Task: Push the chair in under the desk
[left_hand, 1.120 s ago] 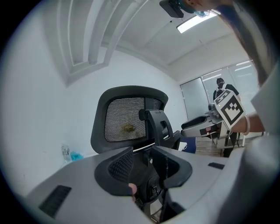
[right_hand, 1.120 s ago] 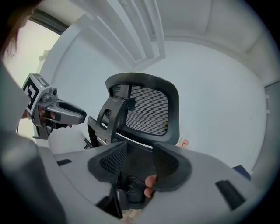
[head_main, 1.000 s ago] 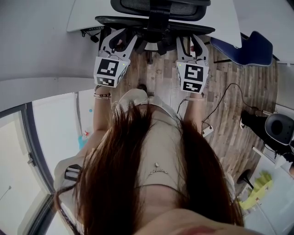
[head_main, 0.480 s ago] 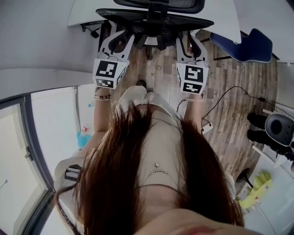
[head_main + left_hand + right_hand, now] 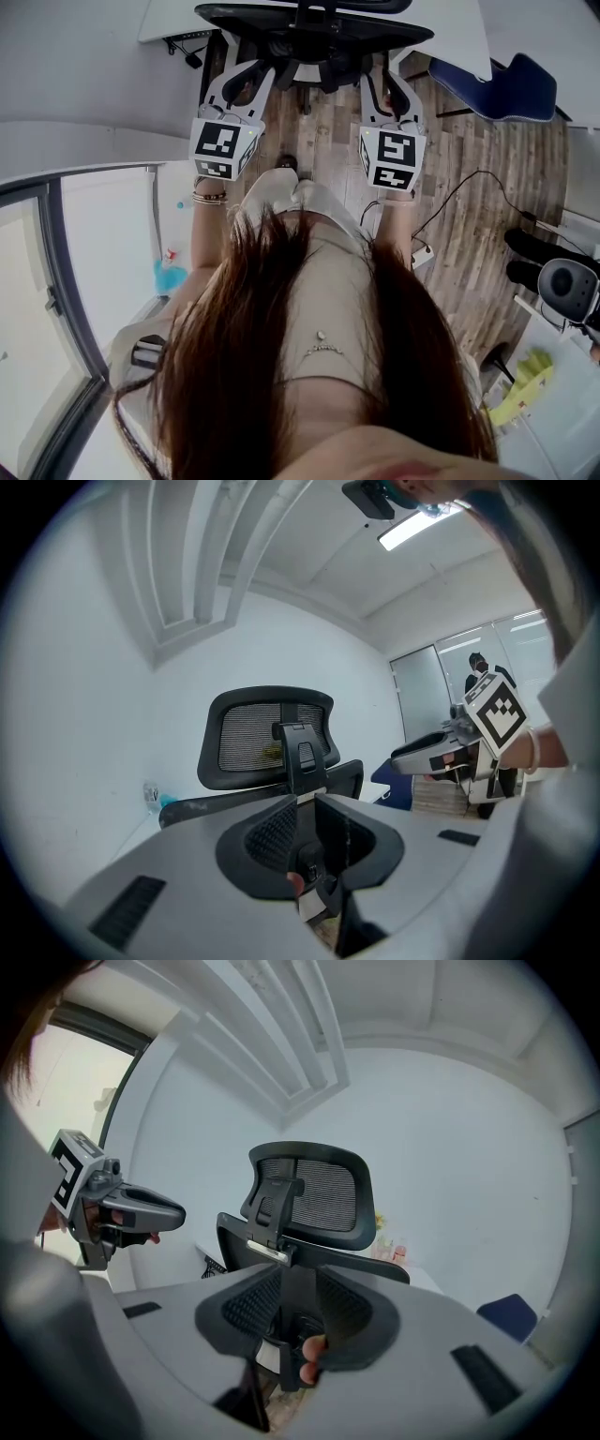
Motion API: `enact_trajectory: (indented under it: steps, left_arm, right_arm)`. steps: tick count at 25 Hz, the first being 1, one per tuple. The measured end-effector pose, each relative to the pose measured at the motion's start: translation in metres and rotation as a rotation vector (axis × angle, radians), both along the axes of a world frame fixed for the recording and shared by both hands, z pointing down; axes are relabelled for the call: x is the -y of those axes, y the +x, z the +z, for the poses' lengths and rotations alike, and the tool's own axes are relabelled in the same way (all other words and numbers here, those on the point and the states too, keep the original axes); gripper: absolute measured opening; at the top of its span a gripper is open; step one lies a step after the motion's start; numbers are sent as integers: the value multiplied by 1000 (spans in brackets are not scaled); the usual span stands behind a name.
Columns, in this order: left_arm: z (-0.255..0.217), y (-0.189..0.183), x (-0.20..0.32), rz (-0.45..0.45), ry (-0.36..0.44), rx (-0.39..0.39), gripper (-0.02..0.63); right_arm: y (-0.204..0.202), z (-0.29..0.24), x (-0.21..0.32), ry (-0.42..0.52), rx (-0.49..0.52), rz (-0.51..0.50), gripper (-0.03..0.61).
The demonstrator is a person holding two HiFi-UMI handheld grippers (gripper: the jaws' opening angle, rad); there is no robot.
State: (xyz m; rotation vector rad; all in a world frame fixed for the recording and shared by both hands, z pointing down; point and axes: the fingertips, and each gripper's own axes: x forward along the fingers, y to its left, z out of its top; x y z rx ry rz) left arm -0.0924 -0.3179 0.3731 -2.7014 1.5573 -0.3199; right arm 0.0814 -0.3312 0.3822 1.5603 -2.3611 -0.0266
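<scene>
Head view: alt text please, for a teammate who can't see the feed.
Seen from above, a long-haired person holds the left gripper and right gripper out at the back of a black office chair at a white desk, over wood flooring. Both grippers' jaws have just been closing, with nothing between them.

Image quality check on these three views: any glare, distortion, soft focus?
Head view: wide-angle bend, hair fills the lower half, chair cut off at top. Left gripper view: dark round border, ceiling light blown out. Right gripper view: same border, window washed out, foreground soft.
</scene>
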Motion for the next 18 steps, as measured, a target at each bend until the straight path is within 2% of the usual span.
enact_trajectory:
  steps: [5, 9, 18]
  left_arm:
    - [1, 6, -12, -1, -9, -5, 52]
    - [-3, 12, -16, 2, -14, -49, 26]
    - [-4, 21, -23, -5, -11, -24, 6]
  right_arm:
    - [4, 2, -9, -3, -6, 1, 110]
    - [8, 4, -12, -1, -17, 5, 89]
    - [14, 0, -19, 5, -21, 11, 51]
